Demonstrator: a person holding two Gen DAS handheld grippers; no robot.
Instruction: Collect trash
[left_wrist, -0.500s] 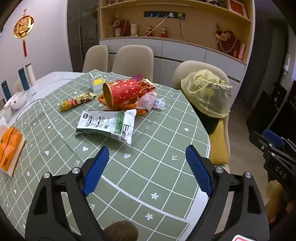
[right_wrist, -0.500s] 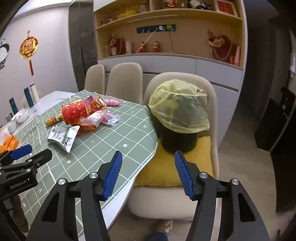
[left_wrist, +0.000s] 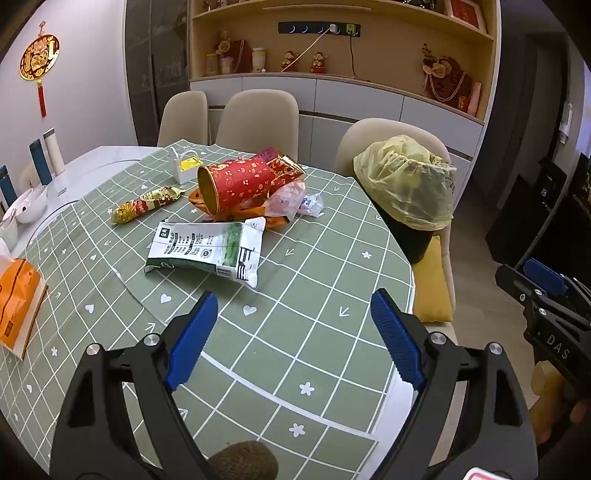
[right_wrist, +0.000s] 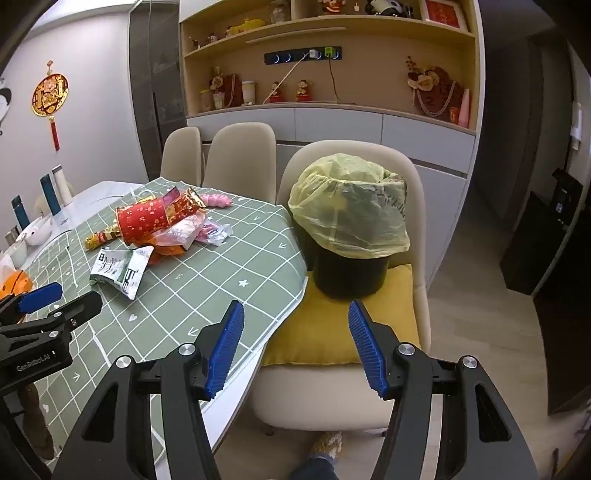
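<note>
The left gripper (left_wrist: 291, 339) is held over the near part of the table (left_wrist: 303, 354), and its two blue fingers (left_wrist: 192, 339) are spread wide with nothing between them. Only the green checked cloth is seen in the gap. The trash lies farther off, ahead of the fingers and not touching them. Closest is a flat white and green packet (left_wrist: 207, 251), just past the left finger's tip. Behind it a red tube (left_wrist: 240, 184) is lying on its side on top of orange and clear wrappers (left_wrist: 284, 199). A gold and red candy wrapper (left_wrist: 147, 205) lies to the left of the tube.

The right gripper (right_wrist: 295, 343) is held past the table's edge, above a yellow cushion (right_wrist: 332, 332) on a chair. Its fingers (right_wrist: 369, 347) are also wide apart and hold nothing. Just ahead of them a black bin (right_wrist: 351, 273) stands on the cushion, and a yellow bag (right_wrist: 347, 218) is pulled over its top. The trash pile is seen well to the left of these fingers.
</note>
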